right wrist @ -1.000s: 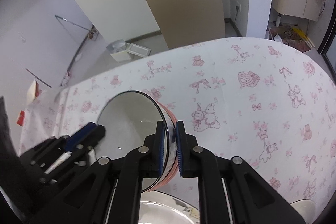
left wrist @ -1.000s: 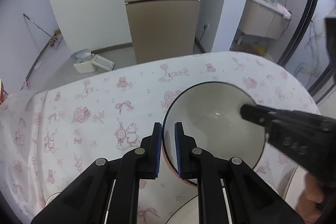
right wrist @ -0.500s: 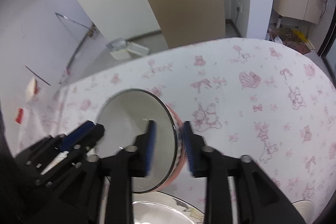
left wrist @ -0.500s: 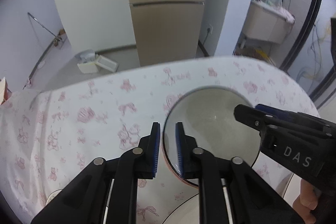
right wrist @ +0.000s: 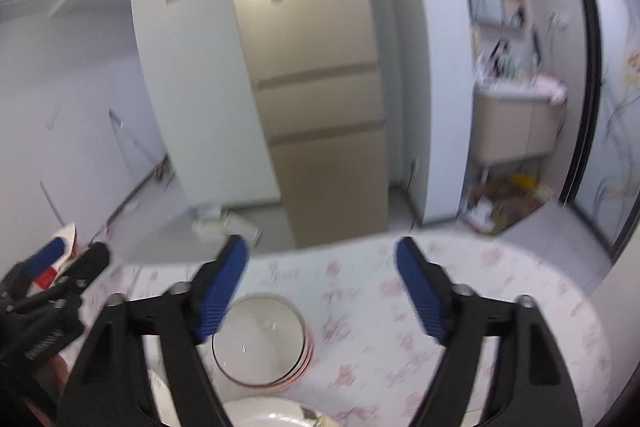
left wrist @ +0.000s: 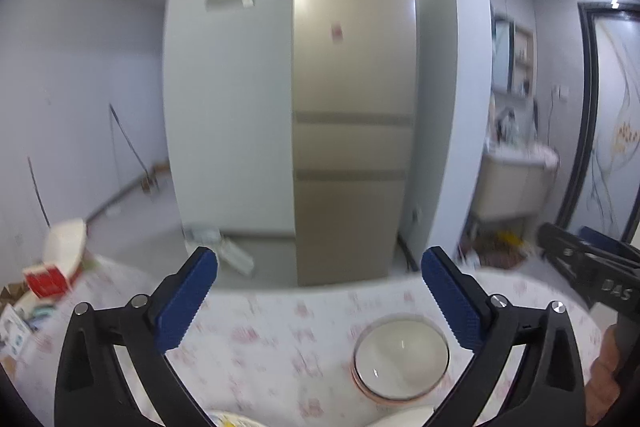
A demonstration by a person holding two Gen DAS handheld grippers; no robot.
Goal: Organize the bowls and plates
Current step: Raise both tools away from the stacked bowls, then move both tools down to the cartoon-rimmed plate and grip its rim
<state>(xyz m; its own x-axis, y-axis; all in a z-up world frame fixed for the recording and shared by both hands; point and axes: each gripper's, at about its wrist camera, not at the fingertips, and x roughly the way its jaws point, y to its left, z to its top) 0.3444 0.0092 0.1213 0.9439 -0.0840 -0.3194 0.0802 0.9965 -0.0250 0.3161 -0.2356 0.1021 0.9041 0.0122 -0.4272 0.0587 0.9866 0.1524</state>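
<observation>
A white bowl (left wrist: 400, 363) sits on the table, nested on pink-rimmed bowls, and it also shows in the right wrist view as the bowl (right wrist: 260, 339). My left gripper (left wrist: 319, 263) hangs well above and behind it, its jaws opening wide with nothing between them. My right gripper (right wrist: 321, 251) is likewise raised over the table, jaws opening and empty. Each gripper appears in the other's view: the right gripper (left wrist: 572, 233) at the right edge, the left gripper (right wrist: 74, 253) at the left edge. The frames are motion-blurred.
A white tablecloth (left wrist: 280, 331) with pink prints covers the table. Rims of white plates (right wrist: 272, 415) show at the near edge. A red and white box (left wrist: 44, 279) lies at the far left. A beige fridge (left wrist: 352, 107) and a vanity (right wrist: 516, 127) stand beyond.
Both grippers let go of the bowl's rim, opened wide and rose, tilting up toward the room. The bowl stays behind on the stack, now small and low in both views.
</observation>
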